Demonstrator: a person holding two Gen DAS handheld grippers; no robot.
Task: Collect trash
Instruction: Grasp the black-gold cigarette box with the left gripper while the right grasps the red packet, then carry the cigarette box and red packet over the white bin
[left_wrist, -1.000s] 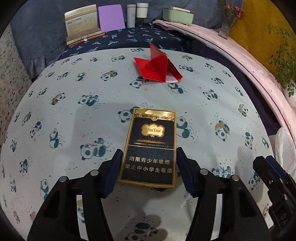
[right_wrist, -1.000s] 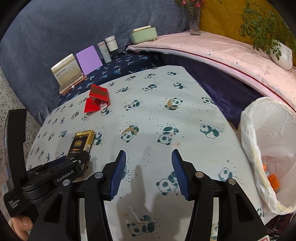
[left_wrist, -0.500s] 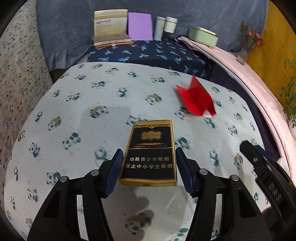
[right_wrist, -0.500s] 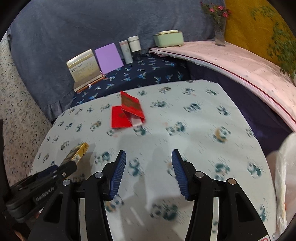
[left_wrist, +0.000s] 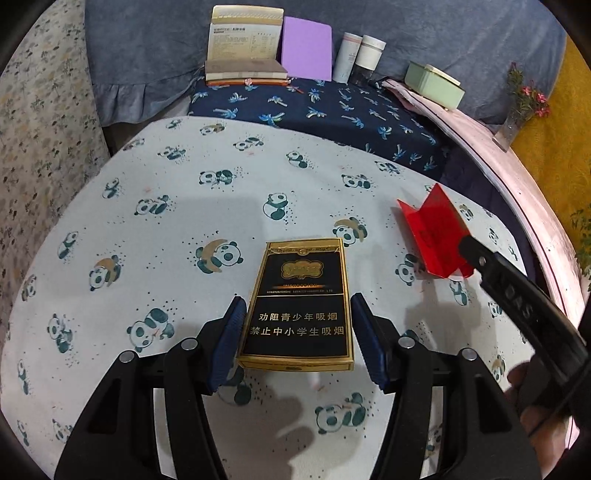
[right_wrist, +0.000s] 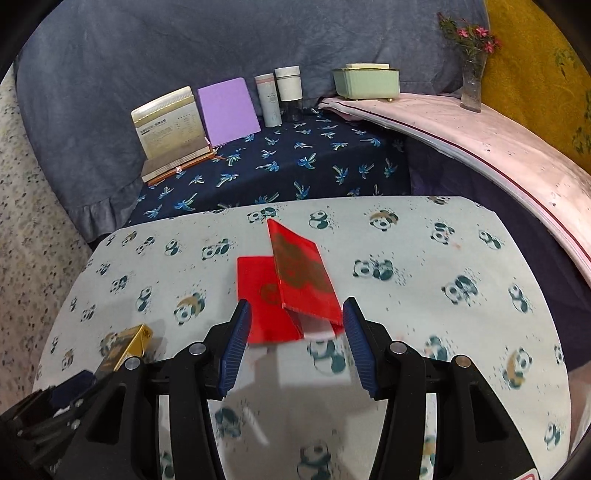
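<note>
We clamp the black-and-gold cigarette pack (left_wrist: 301, 306) between the pads of our left gripper (left_wrist: 298, 338), lifted off the panda tablecloth (left_wrist: 177, 236). Our right gripper (right_wrist: 291, 341) hangs unclenched, the red envelope (right_wrist: 291, 288) lying just ahead between its fingertips.

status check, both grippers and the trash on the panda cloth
Left gripper shut on cigarette pack, held above the cloth. Right gripper open, red envelope lying ahead between its fingers, not gripped. Nothing in the way.
</note>
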